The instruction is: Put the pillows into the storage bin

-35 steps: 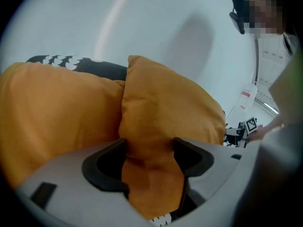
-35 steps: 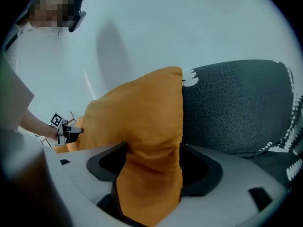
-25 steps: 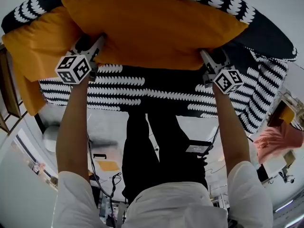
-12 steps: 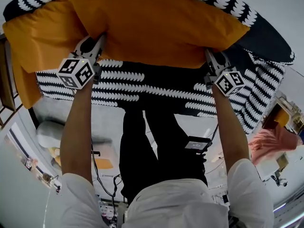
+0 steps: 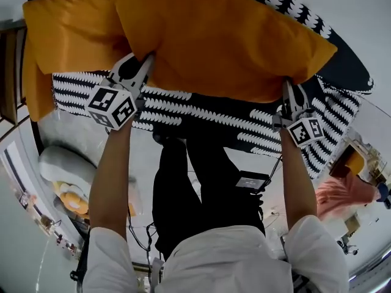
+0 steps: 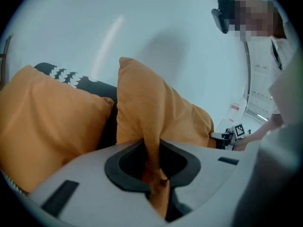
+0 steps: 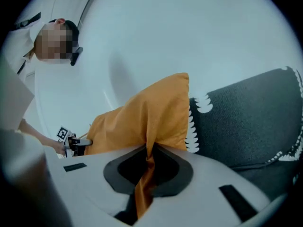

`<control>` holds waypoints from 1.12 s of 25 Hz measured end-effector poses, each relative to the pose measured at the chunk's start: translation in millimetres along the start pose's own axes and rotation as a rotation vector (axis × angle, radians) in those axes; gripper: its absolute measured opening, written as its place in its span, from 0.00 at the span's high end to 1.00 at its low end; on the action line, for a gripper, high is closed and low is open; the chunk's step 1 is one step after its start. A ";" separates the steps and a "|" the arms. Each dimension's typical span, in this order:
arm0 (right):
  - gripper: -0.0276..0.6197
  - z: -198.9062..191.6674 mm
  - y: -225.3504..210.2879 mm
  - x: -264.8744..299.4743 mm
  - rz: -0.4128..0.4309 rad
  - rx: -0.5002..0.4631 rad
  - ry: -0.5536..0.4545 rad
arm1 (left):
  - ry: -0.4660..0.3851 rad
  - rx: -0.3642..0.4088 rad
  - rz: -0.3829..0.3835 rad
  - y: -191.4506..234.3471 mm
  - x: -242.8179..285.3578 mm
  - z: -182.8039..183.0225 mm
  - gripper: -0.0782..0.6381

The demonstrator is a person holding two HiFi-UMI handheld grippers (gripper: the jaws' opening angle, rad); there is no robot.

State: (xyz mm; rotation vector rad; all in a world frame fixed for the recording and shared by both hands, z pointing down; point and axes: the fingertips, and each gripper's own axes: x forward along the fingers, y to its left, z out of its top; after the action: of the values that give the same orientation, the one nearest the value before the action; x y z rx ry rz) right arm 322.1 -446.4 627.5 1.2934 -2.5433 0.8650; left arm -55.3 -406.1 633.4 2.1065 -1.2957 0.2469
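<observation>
Pinching near edge of front orange pillow [image 5: 226,41] in left gripper [image 5: 145,61] and right gripper [image 5: 288,85], jaws just closed tight on fabric. Beside second orange pillow [image 5: 67,32], over black-and-white patterned fabric [image 5: 201,118].

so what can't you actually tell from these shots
- Storage bin: not identifiable in any view.
- Black-and-white patterned fabric: head view, largely covered by the held orange pillow; pillow or cover, unclear.
- Second orange pillow: head view, its right part behind the held one.
- Grey rounded object, lower left: head view, warped near the edge, unidentifiable.
</observation>
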 end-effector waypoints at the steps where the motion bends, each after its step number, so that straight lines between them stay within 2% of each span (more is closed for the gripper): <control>1: 0.89 8.7 6.3 -4.0 0.013 -0.013 -0.007 | -0.013 0.003 0.004 -4.4 -8.1 4.5 0.79; 7: 0.89 46.8 66.6 -29.0 0.102 -0.071 0.000 | -0.050 0.033 0.091 -27.7 -86.6 25.4 0.79; 11: 0.90 70.9 127.8 -49.2 0.162 -0.124 -0.005 | -0.104 0.065 0.190 -52.5 -172.8 43.0 0.80; 14: 0.90 80.2 199.5 -82.0 0.223 -0.148 -0.032 | -0.151 0.079 0.244 -75.9 -269.0 48.9 0.80; 19: 0.90 104.0 321.8 -119.3 0.388 -0.210 -0.077 | -0.256 0.090 0.390 -117.9 -427.8 54.8 0.80; 23: 0.90 111.2 415.6 -163.1 0.513 -0.245 -0.103 | -0.323 0.101 0.493 -168.0 -550.8 41.7 0.80; 28: 0.90 118.3 547.3 -192.8 0.719 -0.319 -0.096 | -0.410 0.078 0.660 -210.8 -698.3 20.7 0.80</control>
State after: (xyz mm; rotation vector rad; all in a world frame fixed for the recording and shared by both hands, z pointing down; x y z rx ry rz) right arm 26.1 -128.8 224.7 0.3215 -3.0930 0.4479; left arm -224.9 156.3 200.5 1.7761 -2.2411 0.1414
